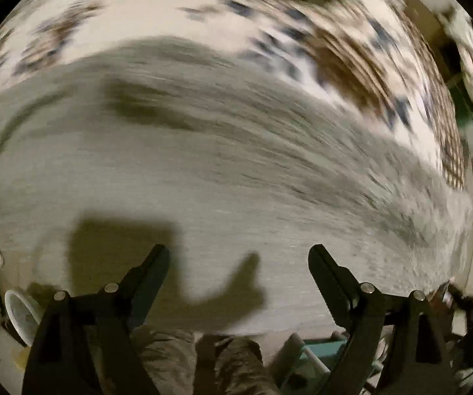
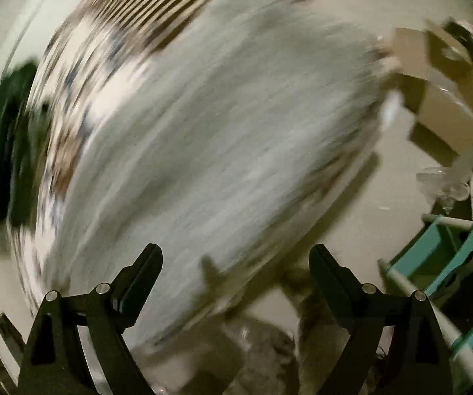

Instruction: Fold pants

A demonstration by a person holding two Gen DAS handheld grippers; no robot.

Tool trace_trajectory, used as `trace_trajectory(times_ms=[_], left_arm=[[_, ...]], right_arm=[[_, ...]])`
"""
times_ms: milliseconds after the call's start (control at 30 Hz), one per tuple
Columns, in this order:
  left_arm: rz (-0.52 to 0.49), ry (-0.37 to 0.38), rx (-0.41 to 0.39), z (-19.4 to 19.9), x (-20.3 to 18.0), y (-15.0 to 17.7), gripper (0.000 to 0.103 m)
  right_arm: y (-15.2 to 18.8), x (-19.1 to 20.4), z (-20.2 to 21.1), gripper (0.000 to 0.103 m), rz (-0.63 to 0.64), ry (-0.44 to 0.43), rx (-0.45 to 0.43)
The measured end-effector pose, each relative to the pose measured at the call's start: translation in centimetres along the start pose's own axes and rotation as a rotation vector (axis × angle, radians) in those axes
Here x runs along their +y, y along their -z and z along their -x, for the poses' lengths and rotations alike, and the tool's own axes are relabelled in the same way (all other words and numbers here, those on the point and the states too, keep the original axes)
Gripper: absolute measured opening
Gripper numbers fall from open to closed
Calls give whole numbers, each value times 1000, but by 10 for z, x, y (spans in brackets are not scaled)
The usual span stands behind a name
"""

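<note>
Between folds — both tools empty, over the pants.

You look to be between grasps: the grey pants (image 1: 203,151) lie spread on a patterned bed cover (image 1: 351,49), blurred in both views. Your left tool (image 1: 239,256) and right tool (image 2: 236,256) both stand wide apart, nothing between the fingers, touching no cloth. Next you need an edge or hem to pinch — I can't pick one out through the blur.

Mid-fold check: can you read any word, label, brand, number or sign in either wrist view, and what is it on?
None readable.
Light grey pants: no tag or print shows; the view is motion-blurred.
Brown cardboard box: no lettering can be made out.
Brown, white and blue patterned cover: pattern only, no text.
</note>
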State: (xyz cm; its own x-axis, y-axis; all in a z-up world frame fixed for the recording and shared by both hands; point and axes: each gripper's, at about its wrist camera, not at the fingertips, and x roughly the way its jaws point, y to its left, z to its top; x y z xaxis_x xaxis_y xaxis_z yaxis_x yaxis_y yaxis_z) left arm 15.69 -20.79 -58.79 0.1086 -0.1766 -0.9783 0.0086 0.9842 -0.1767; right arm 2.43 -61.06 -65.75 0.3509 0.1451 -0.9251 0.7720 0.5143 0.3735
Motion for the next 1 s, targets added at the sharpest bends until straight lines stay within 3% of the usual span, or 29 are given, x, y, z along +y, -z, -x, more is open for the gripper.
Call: trace_trajectory(times_ms=[100,233,333,467,600,733,867,1000], left_arm=[[-66,-20,23,-29,-46,7,86],[-126,-67,41,-57,-82,11,86],[-158,-107,42,-70,-96,11,86],[-165,-133,29,-77,-105,4,86],[-161,-151,20,-84,-112,-6,92],[-154,-152,17,-90,-111,-14,99],[-134,-141,14,-103,-110,-25,103],[-120,-138,-13,-107,-110,-34,103]], right_arm=[[-48,-66,-1,93,-107,-85,-63],[-86,-99,-22,87,-137,-229,-79],[-97,-90,-44,75,-64,-264,-45],[-99,-66,-56,75,4,-279,-52],[-101,-60,-52,74,-19,-389,-53],[-112,-50,-62,74,-39,-437,-25],[-112,-36,-64,74,-88,-573,-25],[-111,-50,-71,74,-150,-550,-23]])
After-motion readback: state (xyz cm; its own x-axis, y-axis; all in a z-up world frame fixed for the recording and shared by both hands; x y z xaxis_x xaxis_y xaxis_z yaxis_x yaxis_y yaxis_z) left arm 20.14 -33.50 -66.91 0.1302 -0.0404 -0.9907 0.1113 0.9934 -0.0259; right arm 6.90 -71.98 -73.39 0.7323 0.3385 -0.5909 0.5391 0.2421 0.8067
